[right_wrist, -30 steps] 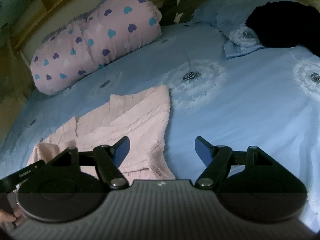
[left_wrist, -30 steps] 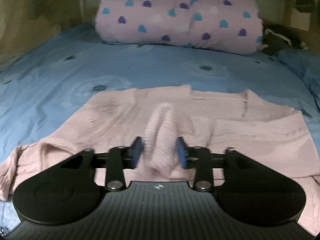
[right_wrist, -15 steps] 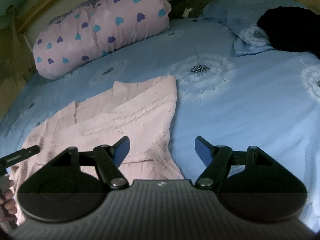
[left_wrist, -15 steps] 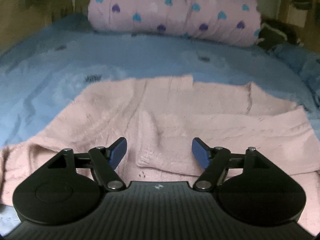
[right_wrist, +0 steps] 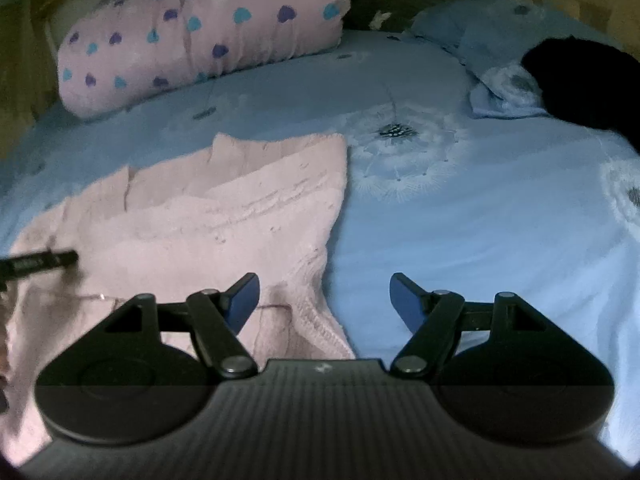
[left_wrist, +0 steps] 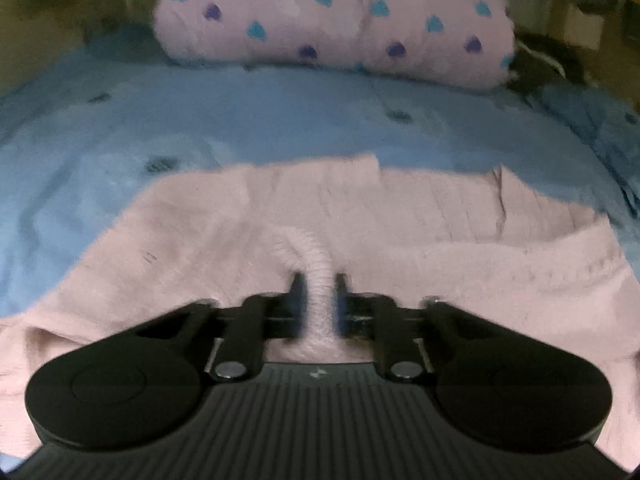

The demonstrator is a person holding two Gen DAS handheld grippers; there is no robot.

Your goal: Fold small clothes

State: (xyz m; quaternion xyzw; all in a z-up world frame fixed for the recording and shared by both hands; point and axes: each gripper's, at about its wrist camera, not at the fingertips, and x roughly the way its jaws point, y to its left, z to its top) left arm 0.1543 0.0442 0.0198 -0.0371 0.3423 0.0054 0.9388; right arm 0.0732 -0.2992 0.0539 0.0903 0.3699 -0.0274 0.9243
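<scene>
Nearest the lens in the left wrist view, the left gripper [left_wrist: 318, 300] has its jaws drawn close together on a raised ribbed fold of the pink knit sweater [left_wrist: 460, 280], which stands up between the fingers as a narrow ridge. A small pale emblem sits on the gripper body just below the jaws; it is too small to make out as writing. The picture is blurred.

In the right wrist view, the right gripper [right_wrist: 325, 300] has its jaws spread wide with nothing between them. Its left finger hangs over the near right edge of the sweater [right_wrist: 224, 220], its right finger over bare blue bedsheet [right_wrist: 480, 240]. At the far left edge a black bar of the other gripper reaches in over the sweater; it carries pale lettering, too blurred to read.

The sweater lies mostly flat on the sheet, partly folded, with layered edges along its far side. Just beyond its far right corner is a printed dandelion head [right_wrist: 396, 132]. Farther back lies a pink rolled blanket with blue and purple hearts [right_wrist: 192, 36], and to the right a black garment [right_wrist: 584, 84] rests on a blue pillow [right_wrist: 500, 92].
</scene>
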